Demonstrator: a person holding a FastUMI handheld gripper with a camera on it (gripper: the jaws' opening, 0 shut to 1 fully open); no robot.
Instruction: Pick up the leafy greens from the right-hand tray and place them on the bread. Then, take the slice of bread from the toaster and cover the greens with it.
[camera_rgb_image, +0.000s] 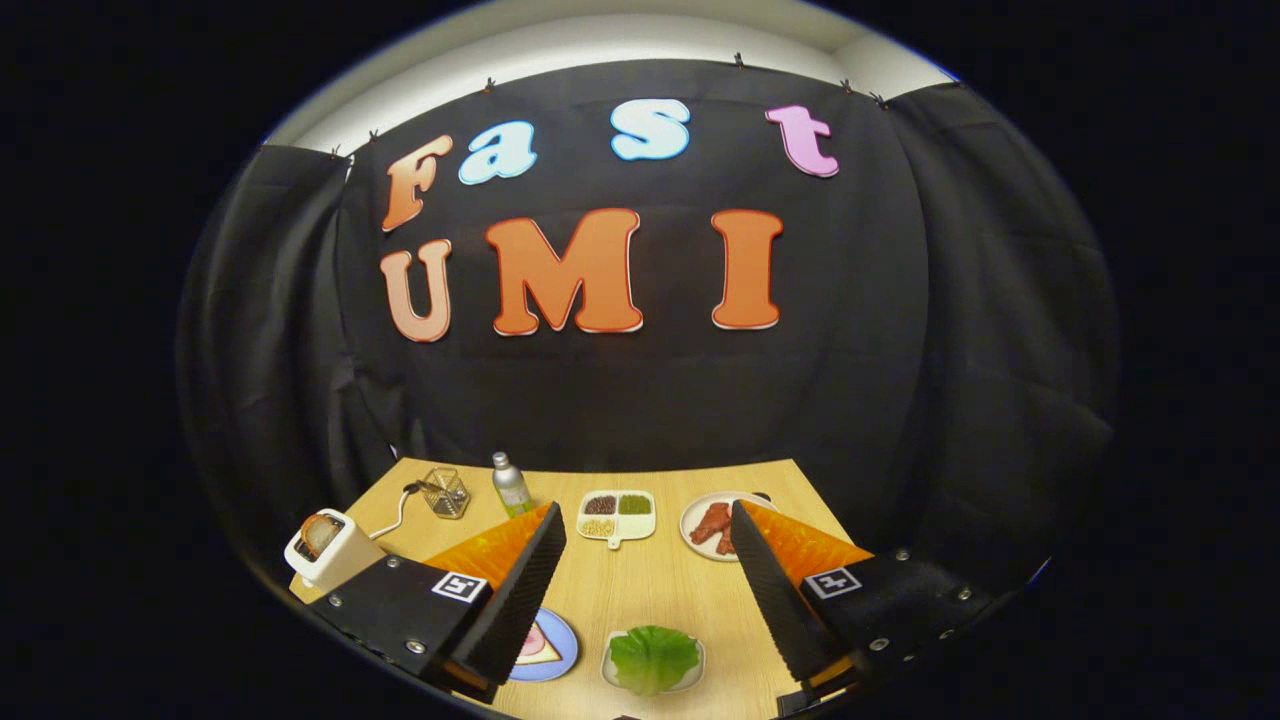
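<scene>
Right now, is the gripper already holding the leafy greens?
No: the gripper is open, and the leafy greens lie untouched on their tray between the fingers.

greens: flat in tray | bread: on plate | slice: upright in toaster

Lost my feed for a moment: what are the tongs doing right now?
Tongs: open, holding nothing; the leafy greens lie on their tray between the two fingers, untouched.

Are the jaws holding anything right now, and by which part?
Nothing is held. The gripper is open, jaws wide apart above the leafy greens, not touching them.
</scene>
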